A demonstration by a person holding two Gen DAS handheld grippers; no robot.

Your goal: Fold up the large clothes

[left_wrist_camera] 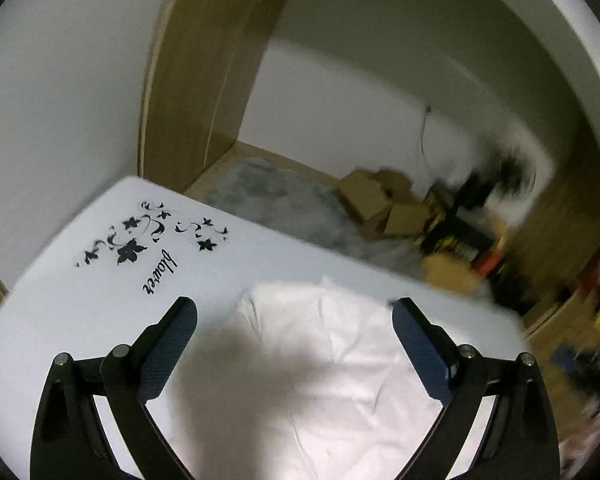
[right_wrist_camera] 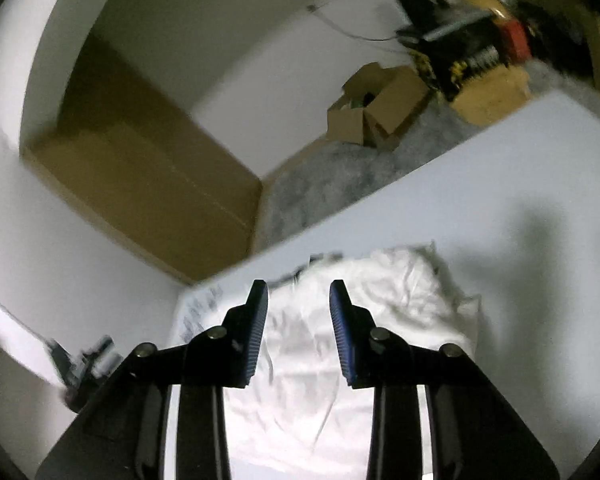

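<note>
Spread wide above the table (left_wrist_camera: 80,300), the left gripper (left_wrist_camera: 294,312) is seen with nothing between its jaws. Black flower print (left_wrist_camera: 148,236) is found near the table's far left corner. White clothing (left_wrist_camera: 340,360) is laid flat by the far edge. Narrowly parted, the right gripper (right_wrist_camera: 299,294) is held empty over it.

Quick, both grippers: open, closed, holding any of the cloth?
Left gripper: jaws wide open, holding nothing, above the crumpled white fabric garment.
Right gripper: jaws partly open, nothing between them.
</note>
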